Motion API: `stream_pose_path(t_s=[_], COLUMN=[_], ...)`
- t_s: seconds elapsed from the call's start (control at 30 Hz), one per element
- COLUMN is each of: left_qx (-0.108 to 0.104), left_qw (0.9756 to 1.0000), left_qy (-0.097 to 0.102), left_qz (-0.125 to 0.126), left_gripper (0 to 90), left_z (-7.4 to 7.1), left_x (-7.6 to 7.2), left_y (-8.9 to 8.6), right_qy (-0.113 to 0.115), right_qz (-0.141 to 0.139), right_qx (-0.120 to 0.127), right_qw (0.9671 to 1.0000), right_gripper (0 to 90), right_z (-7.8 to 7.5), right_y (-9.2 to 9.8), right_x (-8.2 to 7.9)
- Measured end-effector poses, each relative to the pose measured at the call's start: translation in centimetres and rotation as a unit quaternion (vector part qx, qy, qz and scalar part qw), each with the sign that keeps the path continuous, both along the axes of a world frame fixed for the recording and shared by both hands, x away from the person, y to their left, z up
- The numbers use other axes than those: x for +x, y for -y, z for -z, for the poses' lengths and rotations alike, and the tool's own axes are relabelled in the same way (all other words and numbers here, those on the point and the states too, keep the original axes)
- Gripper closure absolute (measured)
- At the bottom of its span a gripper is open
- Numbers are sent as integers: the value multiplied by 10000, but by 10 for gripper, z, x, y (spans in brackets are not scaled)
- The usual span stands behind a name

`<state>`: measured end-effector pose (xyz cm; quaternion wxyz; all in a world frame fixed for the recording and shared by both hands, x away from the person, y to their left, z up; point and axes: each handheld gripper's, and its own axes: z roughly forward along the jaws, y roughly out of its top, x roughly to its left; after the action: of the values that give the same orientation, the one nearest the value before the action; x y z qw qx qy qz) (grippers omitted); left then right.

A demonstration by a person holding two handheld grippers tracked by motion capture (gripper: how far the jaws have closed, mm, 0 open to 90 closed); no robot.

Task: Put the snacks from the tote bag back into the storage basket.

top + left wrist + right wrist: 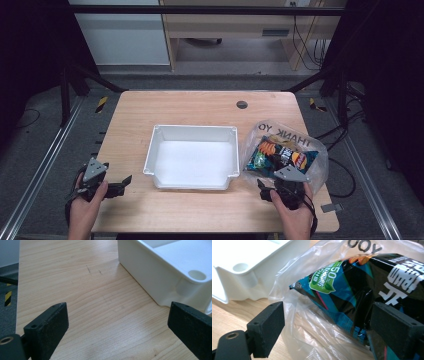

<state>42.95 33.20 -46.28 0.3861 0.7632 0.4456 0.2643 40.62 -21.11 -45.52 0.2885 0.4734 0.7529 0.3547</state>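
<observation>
The right gripper (268, 192) sits at the near edge of the clear plastic bag (316, 165), jaws wide and holding nothing. The snack packet (280, 154) lies inside the bag, just right of the empty white tray (192, 159). The step appears to be an approach; next the jaws must close on packet or film. The right gripper view shows the packet between the jaws. The left gripper (120, 186) rests open on the table (200, 105).

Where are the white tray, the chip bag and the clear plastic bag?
white tray (152, 150): high view, on its left rim.
chip bag (352, 290): right gripper view, on its printed front.
clear plastic bag (257, 131): high view, on its upper left edge.
</observation>
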Motion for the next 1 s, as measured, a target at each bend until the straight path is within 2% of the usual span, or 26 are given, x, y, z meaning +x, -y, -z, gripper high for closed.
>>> stream_pose_path(t_s=[0.17,0.2,0.27,0.3,0.37,0.43,0.47,0.57,0.63,0.7,0.77,0.83,0.87,0.93,0.97,1.0], left_qx=[9,-3,-43,-88,-70,-42,-42,38,98,49,20,25,29,-53,-88,-106], left_qw=[10000,10000,10000,9999,9999,9999,9999,10000,9999,9999,9999,9999,9999,9999,9999,9999], left_qy=[73,74,58,51,71,94,94,-10,-32,-55,-110,-62,-39,-25,-20,1], left_qz=[-7,-28,-26,-29,-17,21,21,77,51,83,123,118,116,96,94,117], left_gripper=[29,29,29,29,29,29,30,29,30,30,30,30,30,30,30,30], left_z=[-5,-5,-6,-7,-8,-9,-9,-9,-9,-8,-8,-9,-10,-11,-12,-13], left_x=[-1,-2,-2,-3,-3,-4,-4,-6,-6,-5,-5,-5,-6,-7,-7,-9], left_y=[0,-1,-3,-3,-3,-1,-1,-2,-2,-3,-2,-3,-4,-5,-6,-7], right_qy=[-193,-314,-390,-514,-547,-567,-567,-757,-772,-887,-919,-990,-990,-1081,-1224,-1270], right_qz=[-186,-281,-323,-389,-410,-438,-438,-570,-530,-440,-424,-372,-372,-389,-479,-573], right_qx=[98,137,158,124,100,-133,-133,-405,-619,-858,-909,-927,-927,-1098,-1219,-1270], right_qw=[9996,9990,9986,9978,9976,9973,9973,9947,9937,9914,9907,9901,9901,9873,9838,9821], right_gripper=[114,108,100,96,97,95,95,93,88,89,87,88,88,91,90,90], right_z=[-7,-12,-15,-24,-28,-41,-41,-53,-59,-68,-71,-83,-83,-91,-99,-102], right_y=[-1,-2,-3,-4,-4,-4,-4,-5,-4,-1,0,2,2,3,3,2], right_x=[1,1,2,3,4,6,6,4,4,6,7,13,13,20,27,31])
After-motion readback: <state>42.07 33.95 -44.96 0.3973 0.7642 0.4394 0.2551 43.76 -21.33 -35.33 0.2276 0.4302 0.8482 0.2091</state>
